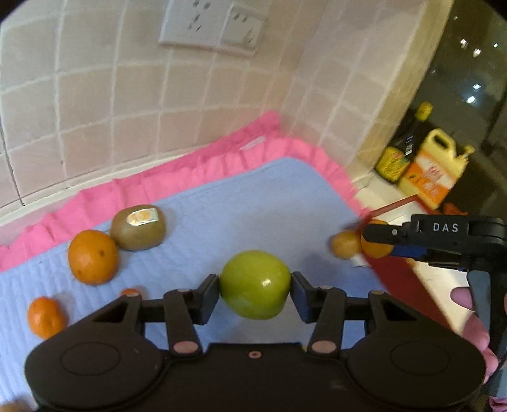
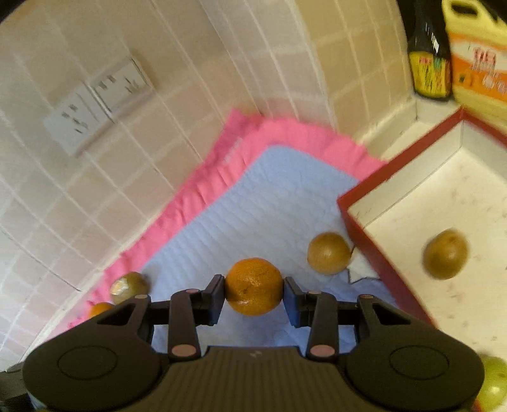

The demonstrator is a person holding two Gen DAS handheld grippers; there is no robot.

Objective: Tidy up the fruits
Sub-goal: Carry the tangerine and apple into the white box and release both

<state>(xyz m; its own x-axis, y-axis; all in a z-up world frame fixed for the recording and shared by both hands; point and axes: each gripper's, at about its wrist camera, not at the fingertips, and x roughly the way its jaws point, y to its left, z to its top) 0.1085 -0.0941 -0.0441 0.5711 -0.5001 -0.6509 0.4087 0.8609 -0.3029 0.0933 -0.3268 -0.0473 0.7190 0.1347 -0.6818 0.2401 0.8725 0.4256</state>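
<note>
My left gripper [image 1: 255, 285] is shut on a green apple [image 1: 255, 283] above the blue quilted mat [image 1: 253, 202]. My right gripper [image 2: 254, 286] is shut on an orange [image 2: 254, 286], held above the mat [image 2: 269, 196] near the red box [image 2: 374, 253]; it also shows in the left wrist view [image 1: 377, 242]. A kiwi [image 2: 445, 253] lies inside the box, and another green apple [image 2: 492, 383] shows at its near corner. On the mat lie a stickered kiwi [image 1: 138, 227], an orange [image 1: 93, 256], a smaller orange [image 1: 46, 317] and a kiwi [image 2: 329, 253] beside the box.
The mat has a pink frill [image 1: 190, 168] and lies against a tiled wall with sockets [image 1: 212, 25]. A dark bottle [image 2: 429, 54] and a yellow jug [image 2: 478, 54] stand behind the box. A white paper scrap [image 2: 361, 272] lies by the box.
</note>
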